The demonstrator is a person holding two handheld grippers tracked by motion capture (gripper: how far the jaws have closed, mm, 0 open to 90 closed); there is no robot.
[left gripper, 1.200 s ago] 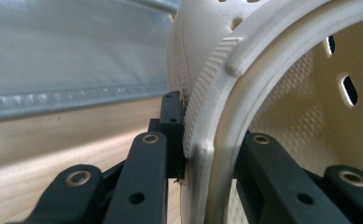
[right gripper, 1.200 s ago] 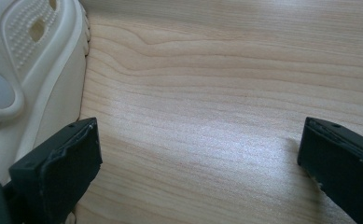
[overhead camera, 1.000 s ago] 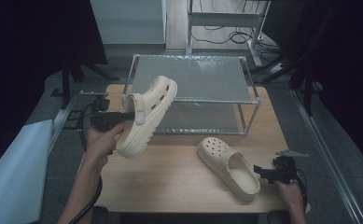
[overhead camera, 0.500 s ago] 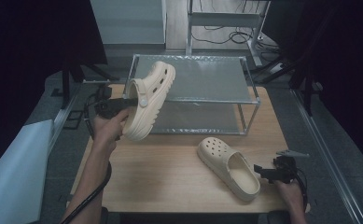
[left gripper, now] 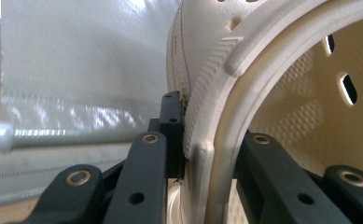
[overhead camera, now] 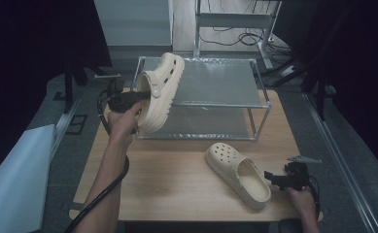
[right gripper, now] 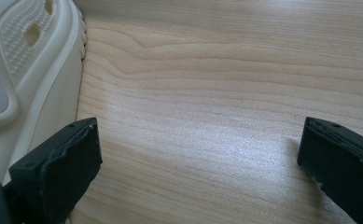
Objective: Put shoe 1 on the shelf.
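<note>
My left gripper (overhead camera: 137, 97) is shut on the heel rim of a cream clog (overhead camera: 161, 90), held in the air at the left front corner of the two-level shelf (overhead camera: 214, 87), toe pointing up and back over the top level. In the left gripper view the clog's rim (left gripper: 207, 140) is pinched between the two black jaws of my left gripper (left gripper: 188, 149). A second cream clog (overhead camera: 237, 174) lies on the wooden table (overhead camera: 177, 179), heel toward my right gripper (overhead camera: 269, 178). That right gripper (right gripper: 198, 154) is open, resting just beside the second clog's side (right gripper: 34, 79).
The shelf has a metal frame and grey translucent panels, and stands at the table's back edge. A pale blue sheet (overhead camera: 11, 179) lies off the table's left side. A grey three-cornered plate (overhead camera: 303, 159) sits on the right gripper. Cables trail from both grippers.
My left gripper has lifted the held clog up and to the right, from the table's left side to the shelf's top level. The right gripper and the lying clog have stayed put.
</note>
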